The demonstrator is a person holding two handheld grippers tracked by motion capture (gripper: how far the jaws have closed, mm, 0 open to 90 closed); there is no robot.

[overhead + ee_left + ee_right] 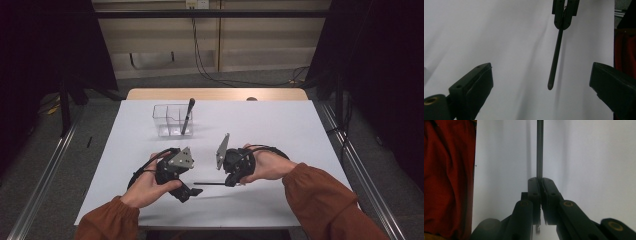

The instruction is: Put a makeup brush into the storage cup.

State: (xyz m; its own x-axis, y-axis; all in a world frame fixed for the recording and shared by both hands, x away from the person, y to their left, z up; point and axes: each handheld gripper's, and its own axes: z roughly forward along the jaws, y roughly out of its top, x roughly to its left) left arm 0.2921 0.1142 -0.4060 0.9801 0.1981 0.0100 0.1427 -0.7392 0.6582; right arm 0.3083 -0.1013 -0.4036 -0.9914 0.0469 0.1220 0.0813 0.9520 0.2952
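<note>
Pen held out between the two grippers

The right gripper (231, 181) clamped a dark pen (209, 183) just above the white table (280, 130), its tip pointing left at the left gripper (192, 192), whose jaws gaped empty; a second pen (187, 116) stood in the far clear organizer (167, 120).

White table (280, 125) as the landmark, a clear plastic compartment organizer (172, 120) on its far left part, a dark pen (188, 116) standing tilted in the organizer's right compartment, black cables (207, 70) on the grey floor beyond the table's far edge
</note>
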